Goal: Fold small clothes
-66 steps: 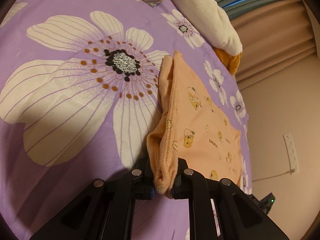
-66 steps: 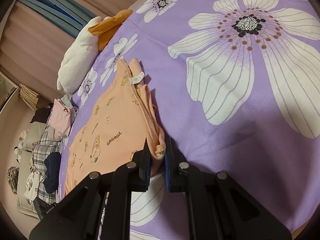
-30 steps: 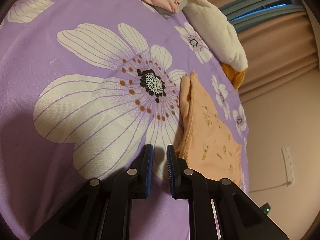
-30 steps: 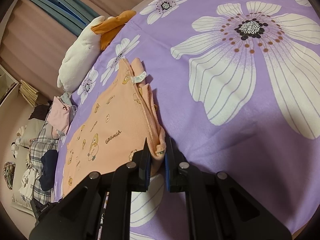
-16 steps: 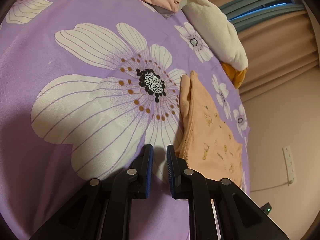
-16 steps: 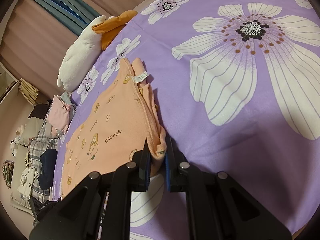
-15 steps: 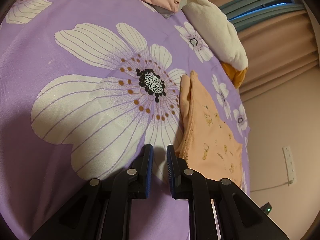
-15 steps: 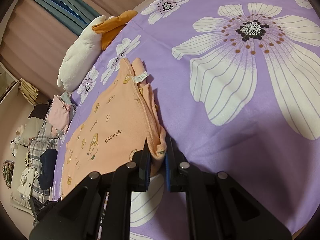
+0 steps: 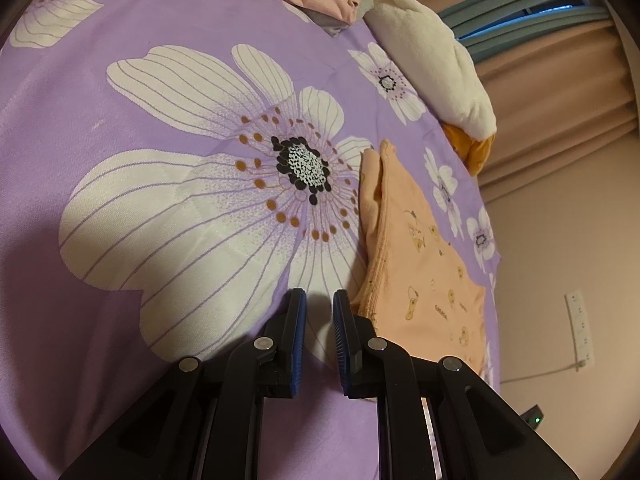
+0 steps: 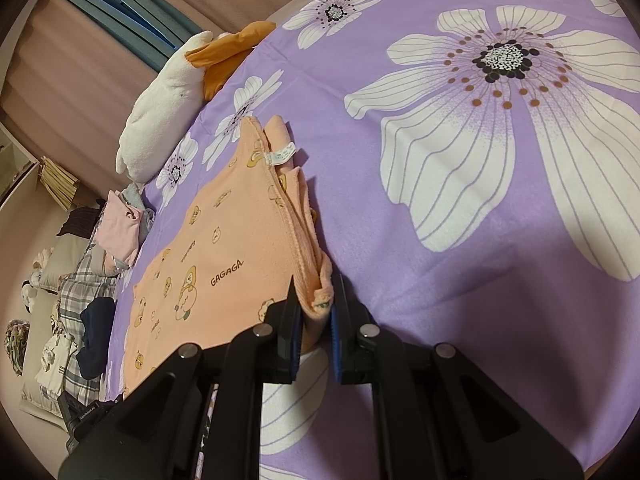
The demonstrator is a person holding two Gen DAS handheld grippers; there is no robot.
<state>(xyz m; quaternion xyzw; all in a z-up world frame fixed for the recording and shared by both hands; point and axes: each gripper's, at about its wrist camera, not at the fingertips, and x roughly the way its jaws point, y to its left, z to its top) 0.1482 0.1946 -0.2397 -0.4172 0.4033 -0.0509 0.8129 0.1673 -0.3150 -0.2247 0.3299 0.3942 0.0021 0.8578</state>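
One soft orange baby garment (image 10: 224,248) printed with little cartoon ducks is spread on the purple bed cover with big white flowers (image 10: 440,240). "GAGAGA" can be read on it, and one small white tag (image 10: 282,155) is seen at its top edge. A folded corner is pinched between the right gripper's (image 10: 312,312) fingers. Nothing is held by the left gripper (image 9: 319,312); its fingers are slightly apart, just beside the cloth. One white plush toy (image 10: 160,112) lies near.

- Left gripper (image 9: 319,312): jaws parallel with a narrow gap, nothing between the blue pads; right fingertip just beside the near edge of the orange garment (image 9: 416,264), not touching it.
- Right gripper (image 10: 314,312): jaws clamped on a folded corner of the orange garment.
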